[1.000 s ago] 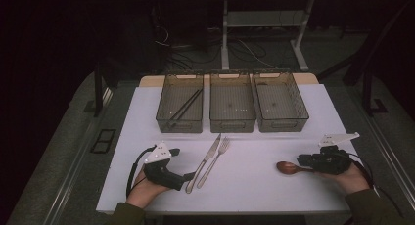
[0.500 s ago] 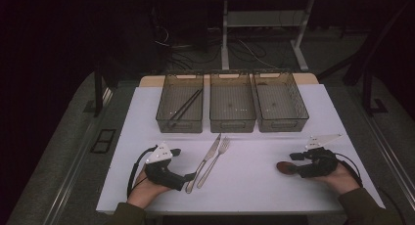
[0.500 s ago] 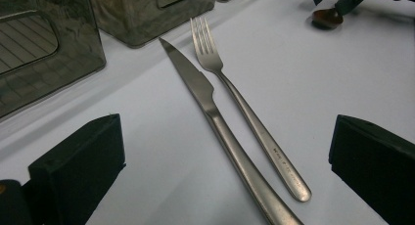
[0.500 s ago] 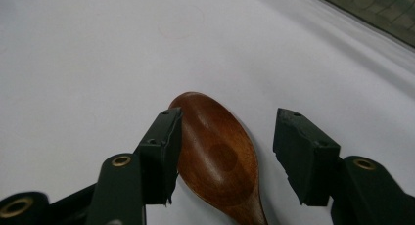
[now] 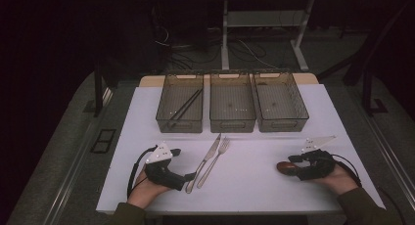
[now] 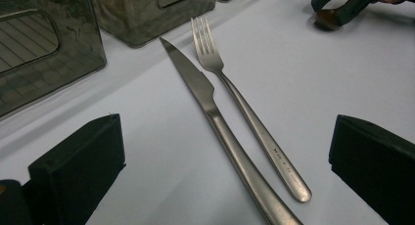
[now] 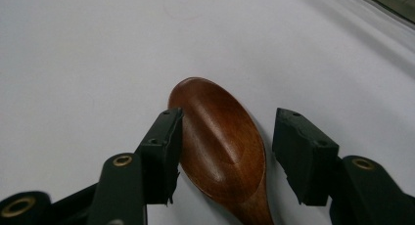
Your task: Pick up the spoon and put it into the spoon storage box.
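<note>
- Wooden spoon (image 7: 220, 146) is lying bowl-down on the white table (image 5: 254, 186), at five o'clock of the high view.
- Right gripper (image 7: 225, 151) is straddling the spoon's bowl; its jaws have just been opening, one pad touching, the other apart: released.
- Left gripper (image 5: 185, 177) is resting released at seven o'clock, facing the knife (image 6: 215, 117) and fork (image 6: 244, 112).
- Three bins (image 5: 232, 122) are standing at twelve o'clock.
</note>
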`<state>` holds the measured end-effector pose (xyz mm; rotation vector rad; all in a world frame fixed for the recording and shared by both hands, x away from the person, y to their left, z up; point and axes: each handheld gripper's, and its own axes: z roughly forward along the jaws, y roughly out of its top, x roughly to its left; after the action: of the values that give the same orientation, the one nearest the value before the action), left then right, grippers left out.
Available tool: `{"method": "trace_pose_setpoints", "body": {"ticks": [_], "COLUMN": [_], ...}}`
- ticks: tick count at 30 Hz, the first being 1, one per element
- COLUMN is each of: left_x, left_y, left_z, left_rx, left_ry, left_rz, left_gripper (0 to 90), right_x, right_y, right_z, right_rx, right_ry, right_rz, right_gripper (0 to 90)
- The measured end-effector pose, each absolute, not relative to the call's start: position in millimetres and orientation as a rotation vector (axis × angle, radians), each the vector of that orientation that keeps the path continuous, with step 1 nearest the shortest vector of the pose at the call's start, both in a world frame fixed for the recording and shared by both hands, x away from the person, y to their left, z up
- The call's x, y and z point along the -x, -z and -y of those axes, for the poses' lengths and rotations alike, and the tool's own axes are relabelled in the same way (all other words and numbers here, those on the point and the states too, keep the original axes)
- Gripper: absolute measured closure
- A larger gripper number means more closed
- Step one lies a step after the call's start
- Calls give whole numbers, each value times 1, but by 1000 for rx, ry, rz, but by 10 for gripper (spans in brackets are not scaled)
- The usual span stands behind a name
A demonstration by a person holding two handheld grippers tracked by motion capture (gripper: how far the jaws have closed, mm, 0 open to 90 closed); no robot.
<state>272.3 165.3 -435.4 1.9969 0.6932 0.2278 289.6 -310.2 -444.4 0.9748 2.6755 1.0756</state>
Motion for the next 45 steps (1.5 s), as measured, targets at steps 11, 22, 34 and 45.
{"method": "trace_pose_setpoints", "body": {"ticks": [11, 22, 34, 45], "left_x": [-272, -272, -271, -271], "left_y": [435, 435, 435, 436], "left_z": [-166, -165, -164, -164], "left_rx": [-1998, -1998, -2001, -2001], "left_ry": [-231, -231, -226, -224], "left_rz": [-687, -688, -680, -674], "left_gripper": [0, 0, 0, 0], "right_x": [-286, -281, -280, -280], "right_y": [444, 444, 444, 444], "right_z": [310, 308, 309, 310], "right_rx": [-894, -806, -775, -780], "right_ry": [-1048, -1006, -1007, -1014], "right_rz": [-2724, -2747, -2760, -2776], "right_gripper": [521, 582, 728, 787]}}
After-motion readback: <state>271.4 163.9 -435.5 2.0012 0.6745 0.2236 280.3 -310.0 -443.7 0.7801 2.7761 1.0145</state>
